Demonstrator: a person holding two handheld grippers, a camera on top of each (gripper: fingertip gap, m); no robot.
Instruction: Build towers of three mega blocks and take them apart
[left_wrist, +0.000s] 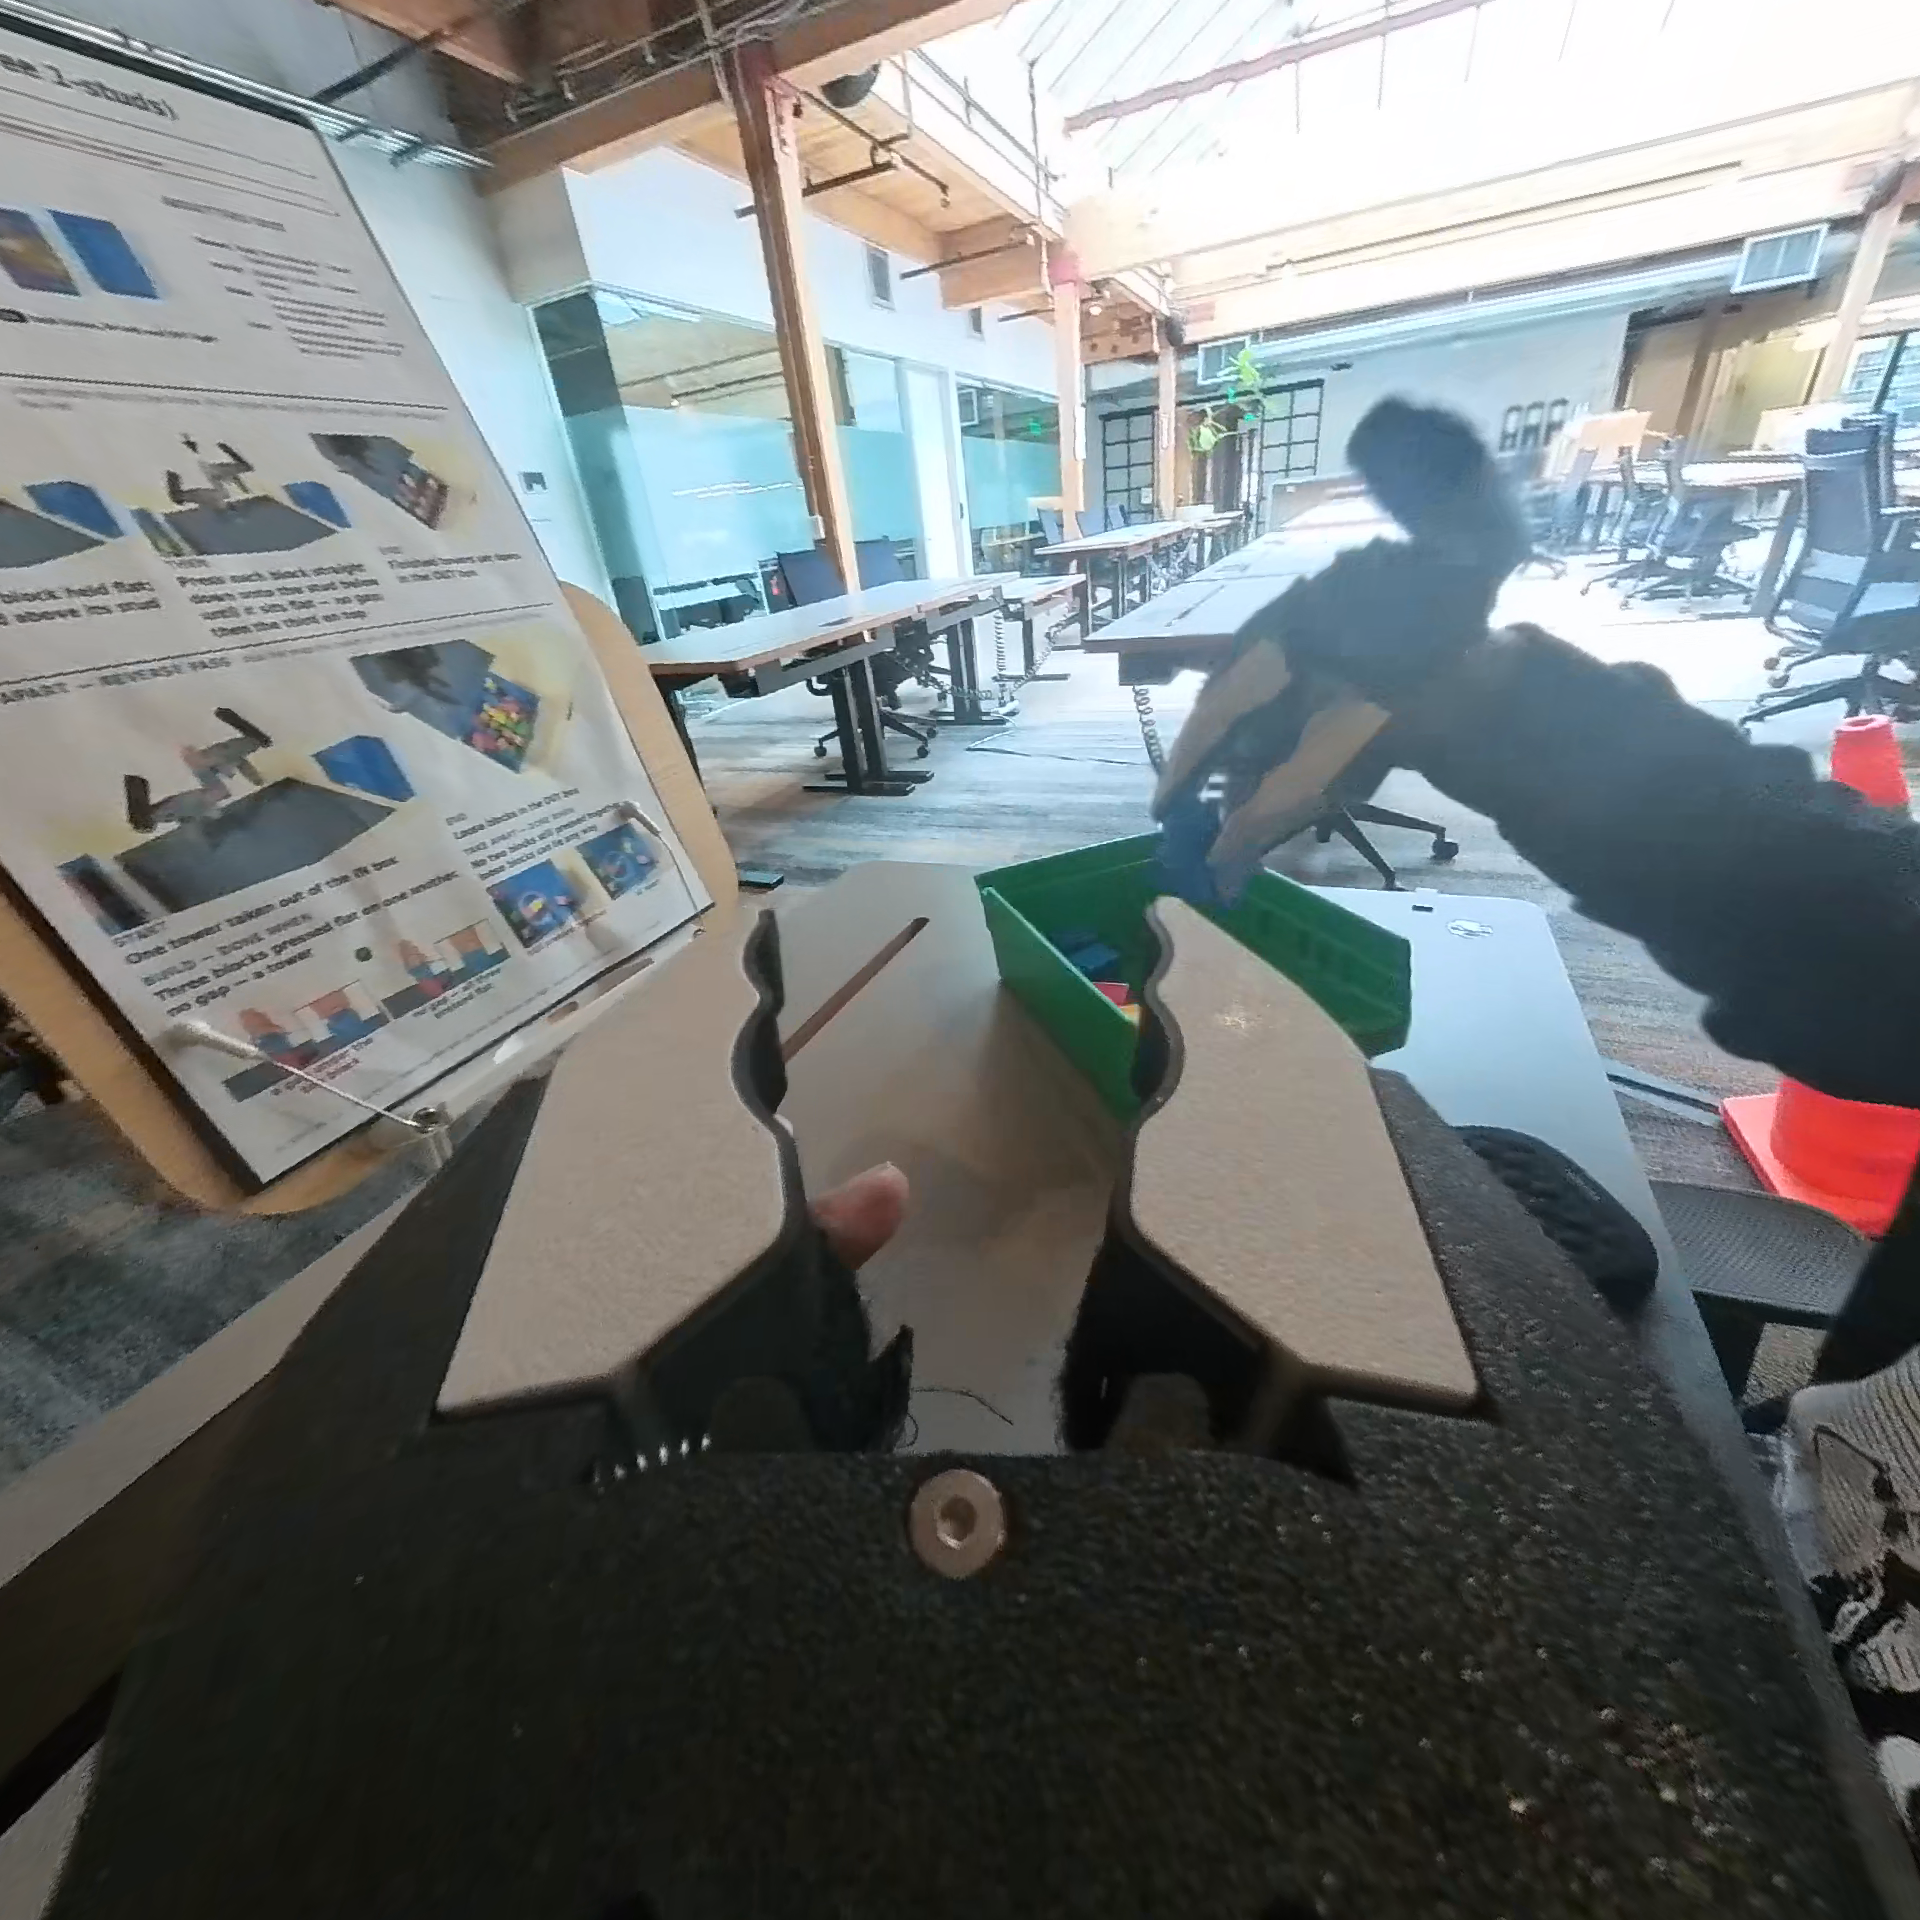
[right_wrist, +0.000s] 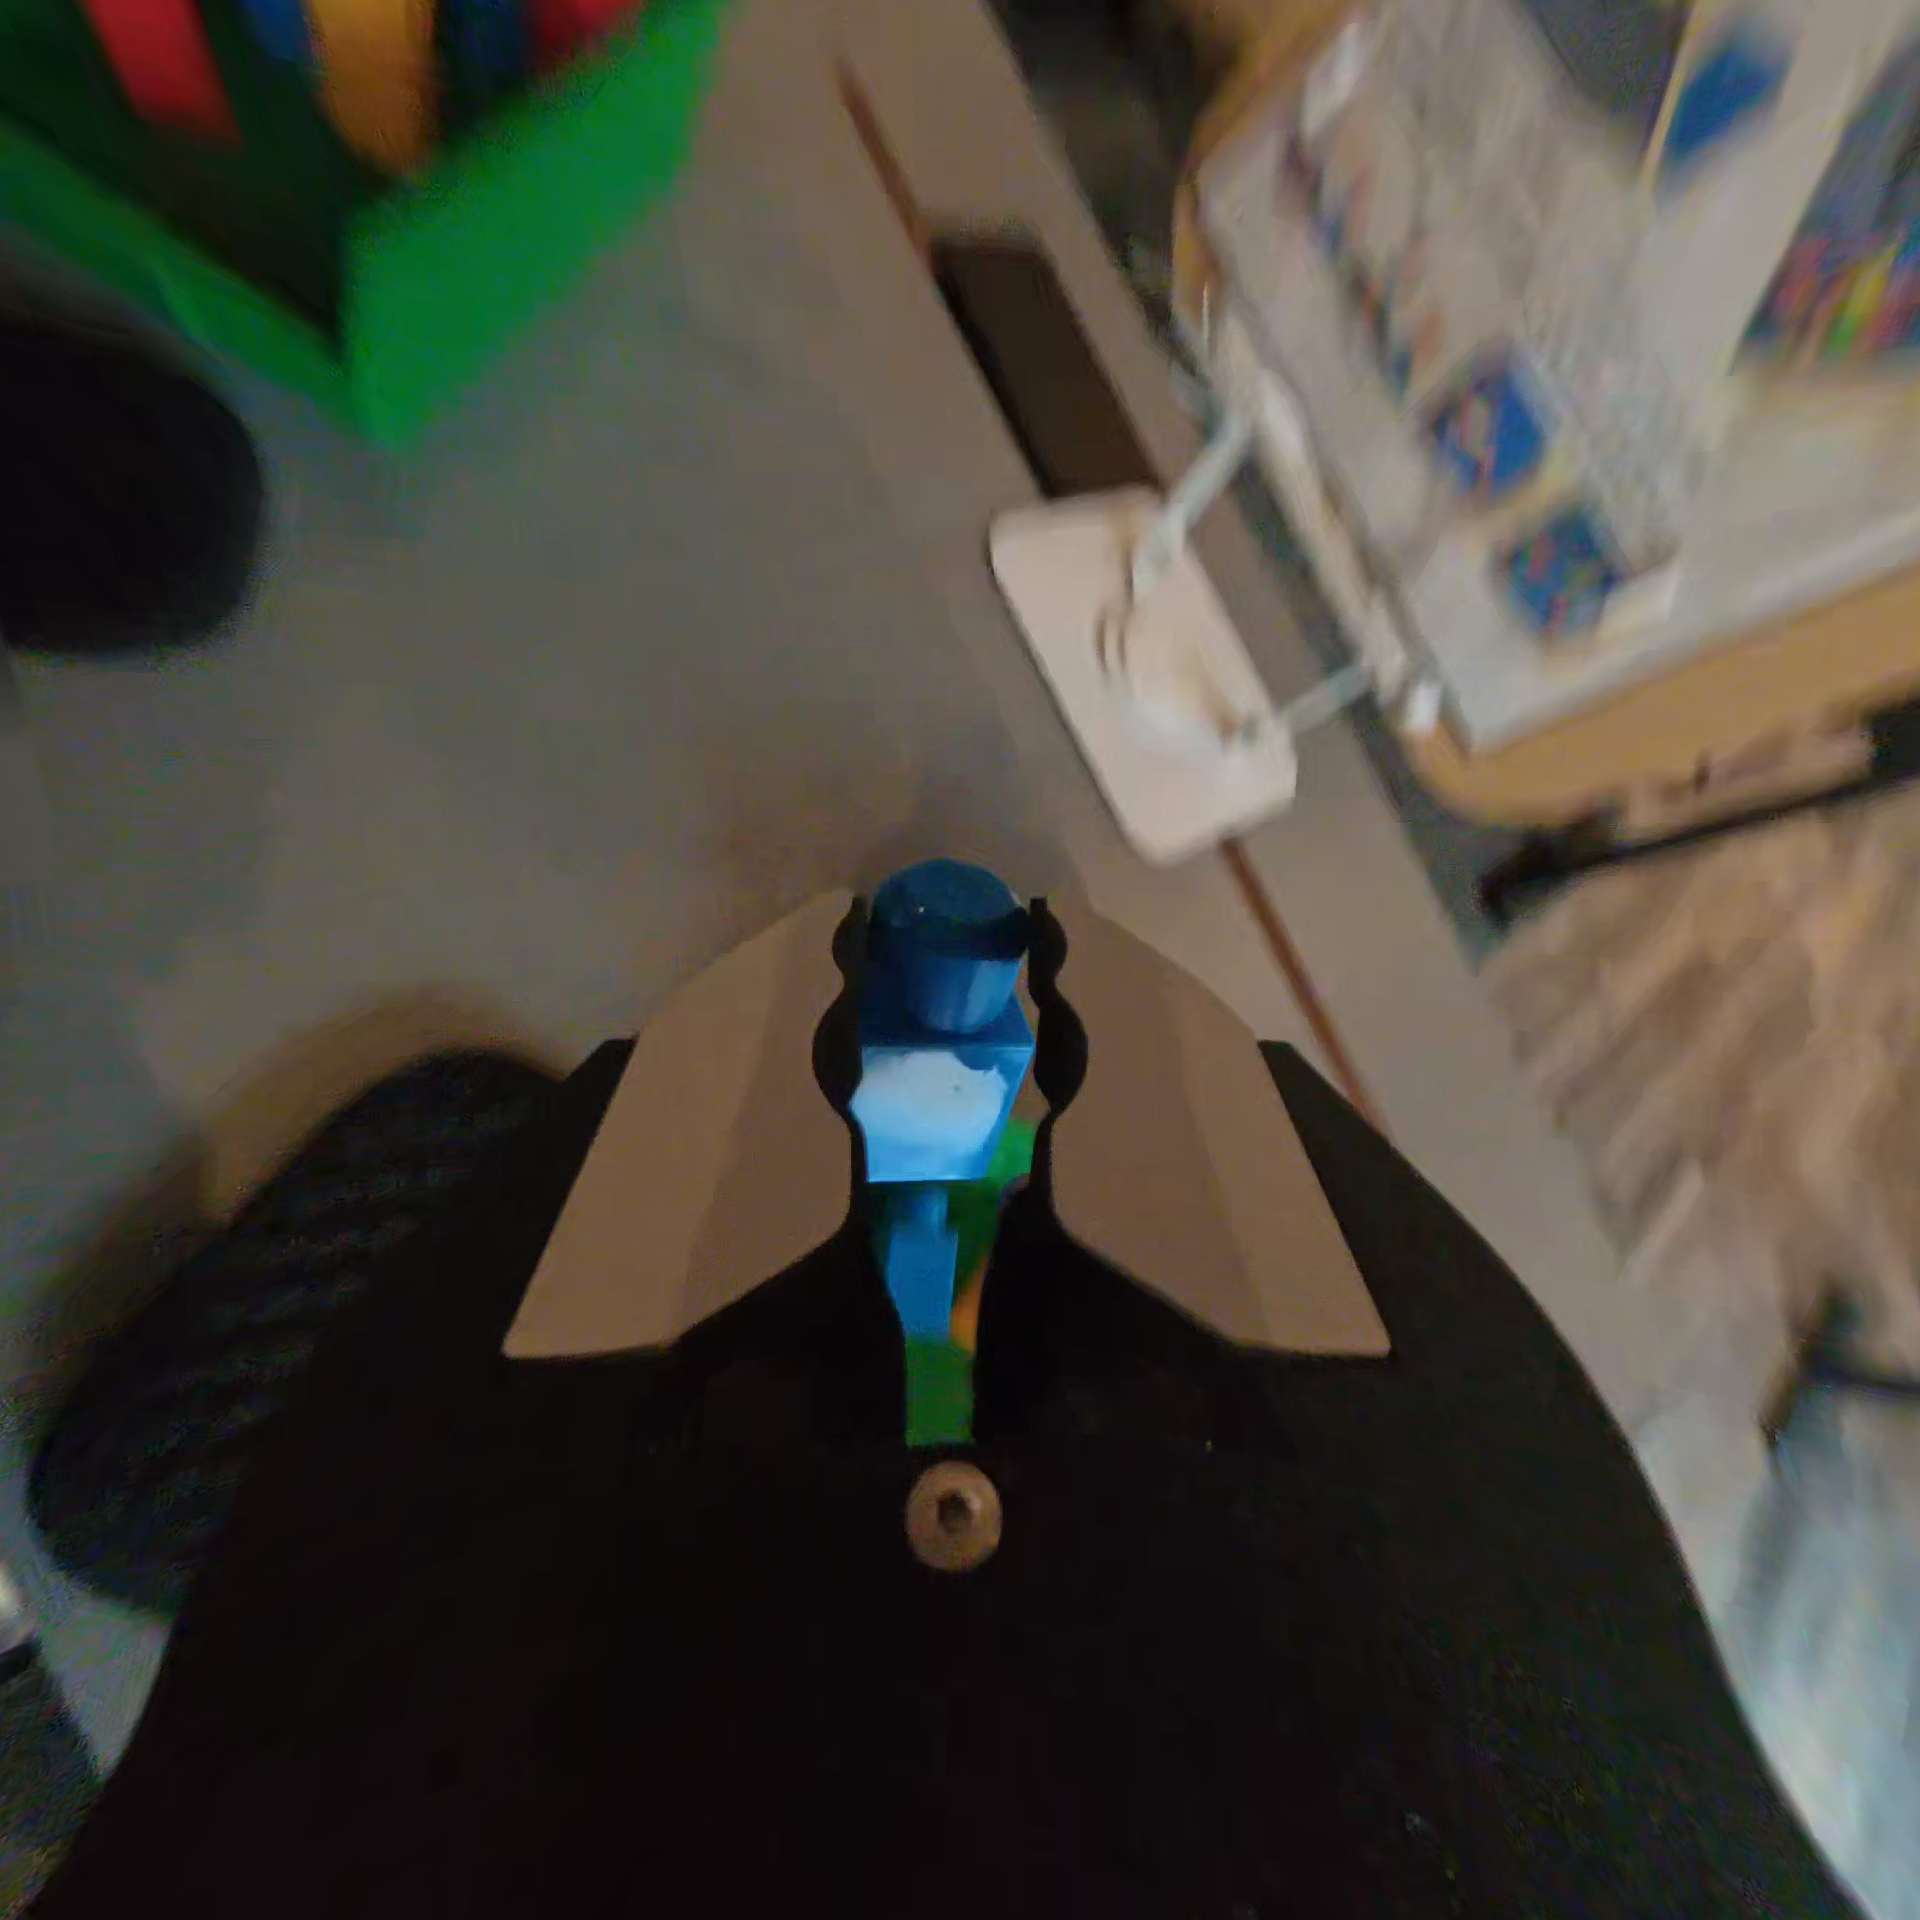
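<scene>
The right tongs (right_wrist: 951, 1023) are clenched on a blue block (right_wrist: 940, 1049), above the green bin (left_wrist: 1049, 935) at 1 o'clock of the desk (left_wrist: 935, 1122). The block looks light, stiff and smooth, best pinched on its flat sides. The left tongs (left_wrist: 961, 1039) hover released and level.
</scene>
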